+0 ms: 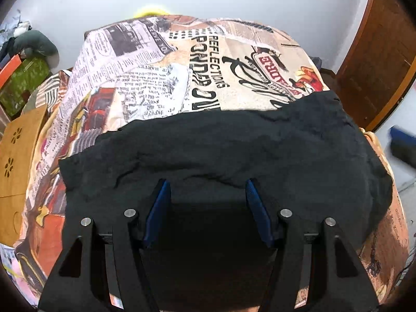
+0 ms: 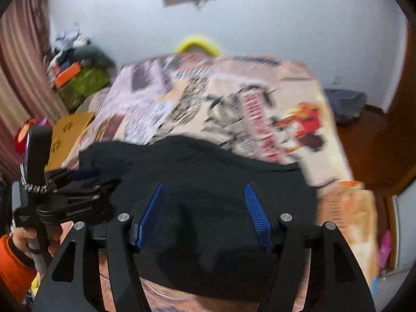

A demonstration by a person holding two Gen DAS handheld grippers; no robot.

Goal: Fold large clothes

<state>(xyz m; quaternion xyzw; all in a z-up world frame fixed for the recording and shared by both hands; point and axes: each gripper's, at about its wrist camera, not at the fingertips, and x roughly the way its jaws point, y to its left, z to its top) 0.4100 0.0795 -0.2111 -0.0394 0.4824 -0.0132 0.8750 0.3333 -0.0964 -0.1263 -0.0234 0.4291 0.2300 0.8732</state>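
Observation:
A large black garment (image 1: 228, 150) lies spread on a bed covered by a newspaper-print blanket (image 1: 145, 72). My left gripper (image 1: 206, 184) is open, its blue pads wide apart just above the garment's near part, holding nothing. My right gripper (image 2: 205, 189) is also open over the black garment (image 2: 202, 171), empty. The right wrist view is motion-blurred. The left gripper also shows in the right wrist view (image 2: 85, 182) at the left, over the garment's left edge, held by a hand in an orange sleeve.
A wooden board (image 1: 15, 161) leans at the bed's left side. Green and orange boxes (image 1: 23, 78) and piled clutter stand at the far left. A wooden door (image 1: 377, 59) is on the right. A white wall lies behind the bed.

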